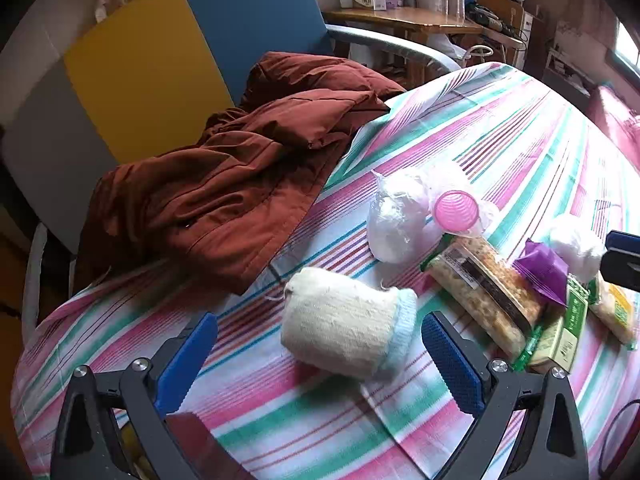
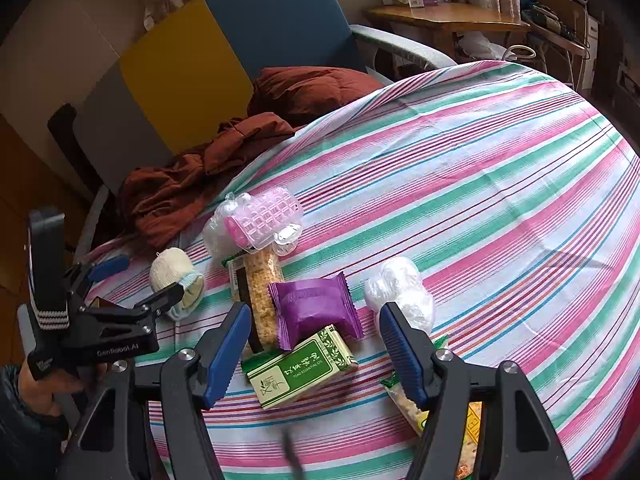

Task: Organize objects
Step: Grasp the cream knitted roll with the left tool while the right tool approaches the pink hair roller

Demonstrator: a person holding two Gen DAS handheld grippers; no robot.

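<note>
A rolled cream sock [image 1: 344, 320] with a pale-blue cuff lies on the striped tablecloth [image 1: 500, 132]. My left gripper [image 1: 320, 320] is open, its blue pads on either side of the sock and not touching it. The right gripper [image 2: 314, 312] hovers open above a purple snack packet [image 2: 316, 308] and a green box [image 2: 300, 368]. Around them lie a cereal bar packet [image 2: 260, 292], a pink hair roller [image 2: 260, 220] in clear wrap, a white plastic bundle [image 2: 400, 288] and another snack packet [image 2: 408, 404]. The right wrist view shows the left gripper [image 2: 148, 280] by the sock [image 2: 168, 272].
A rust-brown jacket [image 1: 240, 184] lies over the table's left edge and onto a chair [image 1: 152, 68] with a yellow and blue back. A wooden desk [image 1: 404, 20] with boxes stands behind. The cloth's far right part [image 2: 500, 152] bears no objects.
</note>
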